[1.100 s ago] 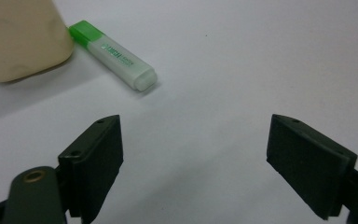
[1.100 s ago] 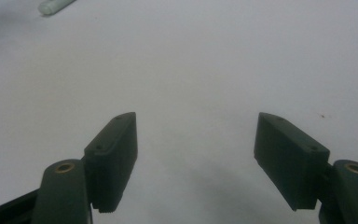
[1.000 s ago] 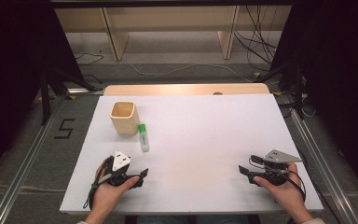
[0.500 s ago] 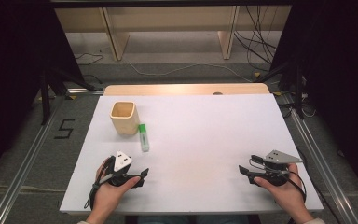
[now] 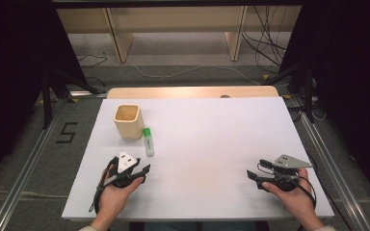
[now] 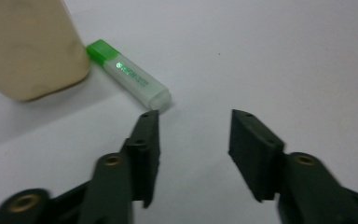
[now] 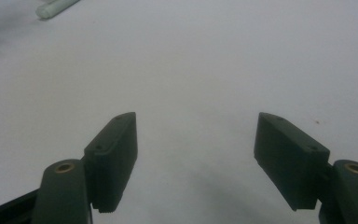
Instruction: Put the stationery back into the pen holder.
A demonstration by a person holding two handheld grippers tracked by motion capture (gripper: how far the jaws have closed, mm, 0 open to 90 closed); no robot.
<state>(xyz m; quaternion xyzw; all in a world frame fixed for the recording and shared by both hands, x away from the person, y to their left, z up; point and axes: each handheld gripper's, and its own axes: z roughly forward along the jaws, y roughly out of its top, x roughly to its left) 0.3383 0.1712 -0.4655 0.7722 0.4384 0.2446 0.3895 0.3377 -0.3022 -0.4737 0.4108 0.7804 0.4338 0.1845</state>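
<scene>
A green-capped highlighter (image 5: 148, 142) lies on the white table (image 5: 212, 134), right beside a beige square cup (image 5: 128, 121) at the left. My left gripper (image 5: 144, 171) rests near the front left, a short way in front of the highlighter. In the left gripper view the highlighter (image 6: 130, 77) lies just beyond my left gripper (image 6: 193, 126), next to the cup (image 6: 28, 46). Its jaws have just been closing and stand apart with nothing between them. My right gripper (image 5: 251, 176) rests at the front right, open over bare table (image 7: 196, 126).
A wooden board (image 5: 192, 92) lines the table's far edge. Shelving legs and cables stand on the floor behind. The highlighter's pale end (image 7: 56, 7) shows far off in the right gripper view. Bare white surface lies between the two hands.
The left gripper's jaws stand closer together than before. Both hands rest where they were, and the cup and highlighter have not moved.
</scene>
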